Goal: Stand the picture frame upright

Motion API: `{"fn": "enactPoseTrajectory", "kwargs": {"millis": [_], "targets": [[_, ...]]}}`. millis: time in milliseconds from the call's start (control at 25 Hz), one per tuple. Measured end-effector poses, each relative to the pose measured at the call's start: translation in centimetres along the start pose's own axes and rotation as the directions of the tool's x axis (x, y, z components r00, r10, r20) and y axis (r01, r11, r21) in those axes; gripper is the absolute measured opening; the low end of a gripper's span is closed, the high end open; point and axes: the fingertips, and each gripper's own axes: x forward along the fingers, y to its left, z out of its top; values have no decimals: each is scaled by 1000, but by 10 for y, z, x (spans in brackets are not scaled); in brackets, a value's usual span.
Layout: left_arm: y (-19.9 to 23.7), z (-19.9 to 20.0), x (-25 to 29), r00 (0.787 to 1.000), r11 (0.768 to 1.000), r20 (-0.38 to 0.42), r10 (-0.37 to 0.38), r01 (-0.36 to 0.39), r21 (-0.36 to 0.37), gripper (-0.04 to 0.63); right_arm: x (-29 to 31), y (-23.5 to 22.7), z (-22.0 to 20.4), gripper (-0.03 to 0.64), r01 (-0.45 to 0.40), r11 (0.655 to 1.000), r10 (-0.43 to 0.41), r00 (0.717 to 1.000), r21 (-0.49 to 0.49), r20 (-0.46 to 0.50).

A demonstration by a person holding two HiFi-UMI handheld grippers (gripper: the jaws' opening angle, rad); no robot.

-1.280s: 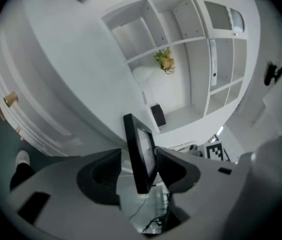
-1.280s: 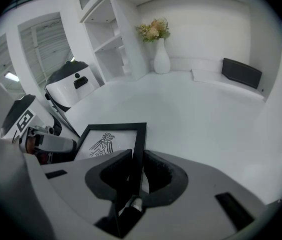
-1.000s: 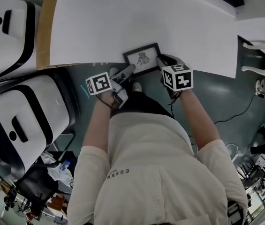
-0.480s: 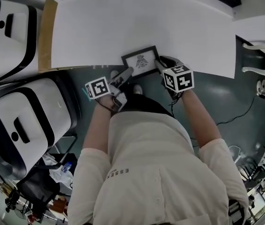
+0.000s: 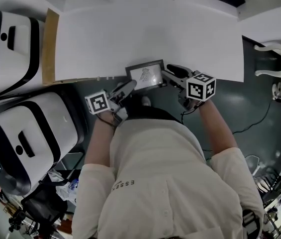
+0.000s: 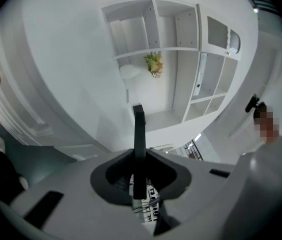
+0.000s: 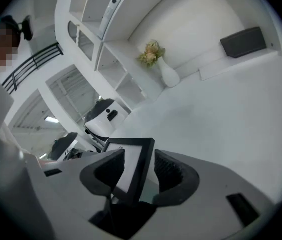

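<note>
The picture frame point(image 5: 145, 75) sits at the near edge of the white table point(image 5: 130, 29), roughly midway along it. It is tipped up so that its glazed face, showing a small dark drawing, looks toward the person. The left gripper point(image 5: 126, 87) reaches in at the frame's left end. In the left gripper view the frame's thin black edge point(image 6: 139, 144) stands straight up between the jaws. The jaws have just been closing and now press on it from both sides. The right gripper point(image 5: 172, 74) is at the frame's right end. Its jaws have just been opening and stand wide apart, with the frame's corner point(image 7: 140, 156) leaning between them and a clear gap to the ribbed pad point(image 7: 168, 170) on the right. A brown cardboard strip point(image 5: 48, 39) lies along the table's left edge.
</note>
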Motion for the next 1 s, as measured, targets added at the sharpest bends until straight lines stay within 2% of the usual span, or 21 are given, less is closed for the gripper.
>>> {"fn": "enactPoseTrajectory", "kwargs": {"millis": [120,240,360,520,600,800,1000], "targets": [[-21,4,-1,998,997,-10,-66,67,45,71,-9,8,8,196,-104,992,101,994,78,40],[-37,6,-3,994,990,-27,-103,105,93,72,-18,26,14,198,-256,956,247,966,145,77],[-49,10,-4,991,984,-32,-131,134,116,72,-24,39,18,196,-340,927,332,940,156,77],[-53,10,-5,989,982,-62,-137,144,126,71,-22,42,19,184,-371,912,365,928,174,67],[-52,11,-6,989,982,-68,-131,139,124,72,-20,39,17,95,-368,908,364,930,201,57],[-46,25,-10,992,988,-83,-99,108,113,72,-6,37,20,92,-368,903,373,928,222,18],[-36,65,-19,997,976,-77,-29,45,215,72,24,41,44,89,-338,920,347,938,197,-14]]}}
